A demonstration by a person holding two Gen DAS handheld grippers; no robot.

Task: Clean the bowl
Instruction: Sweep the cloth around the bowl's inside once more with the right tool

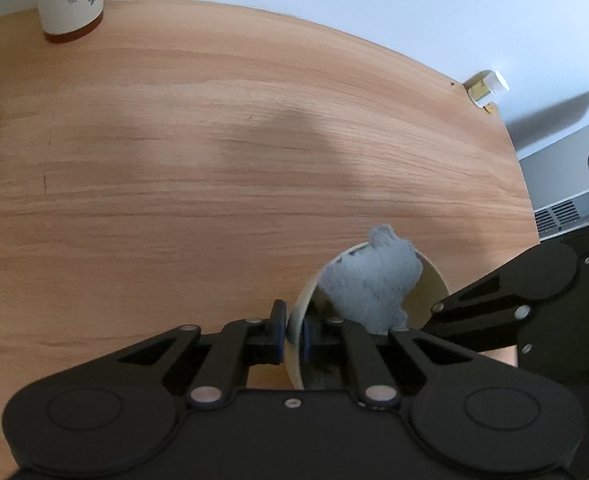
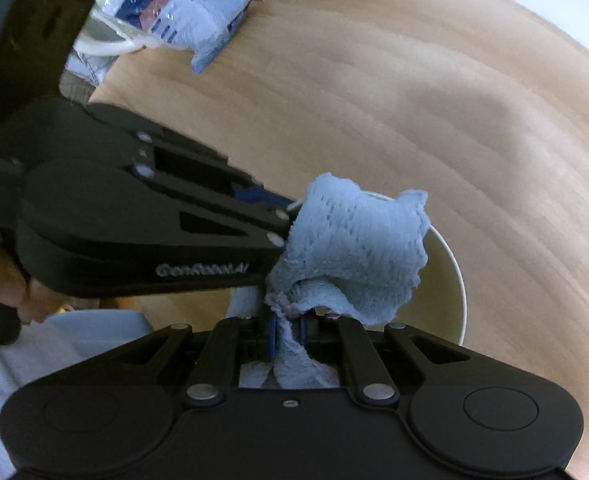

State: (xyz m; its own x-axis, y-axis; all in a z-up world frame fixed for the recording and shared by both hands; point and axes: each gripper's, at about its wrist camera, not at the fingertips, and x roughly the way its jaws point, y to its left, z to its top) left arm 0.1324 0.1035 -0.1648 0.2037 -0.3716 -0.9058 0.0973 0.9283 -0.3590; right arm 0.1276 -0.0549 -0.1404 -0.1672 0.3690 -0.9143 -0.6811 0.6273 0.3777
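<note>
the wooden bench (image 1: 214, 128) fills most of both views, pale grain, rounded far edge against a plain white wall (image 1: 374, 8). a patterned paper cup (image 1: 72, 0) stands near the far left corner, a small white-capped bottle (image 1: 488, 86) sits at the far right edge, and a plastic pack of cloths (image 2: 190, 12) lies toward the left edge in the right wrist view. there's a vent or heater low on the wall past the right edge, hard to tell which.

the bowl (image 1: 434, 284), cream coloured, is at the near right part of the bench, tipped up on its side by the look of it. the left gripper (image 1: 293, 334) has its fingers narrow, clamped on the bowl's rim with one pad inside and one outside. the right gripper (image 2: 286, 336) is pinched tight on a bunched fold of the light blue cloth (image 2: 358, 248), which drapes down into the bowl.

looks like mid-wipe to me. to do it well i'd keep the left hold firm so the bowl doesn't spin or slip, then push the cloth flat against the inner wall and sweep round, not just dab. right now a lot of cloth is sticking up over the rim, so it probably needs pressing deeper to reach the bottom. frames are a bit blurry so can't tell if the inside is clean.
</note>
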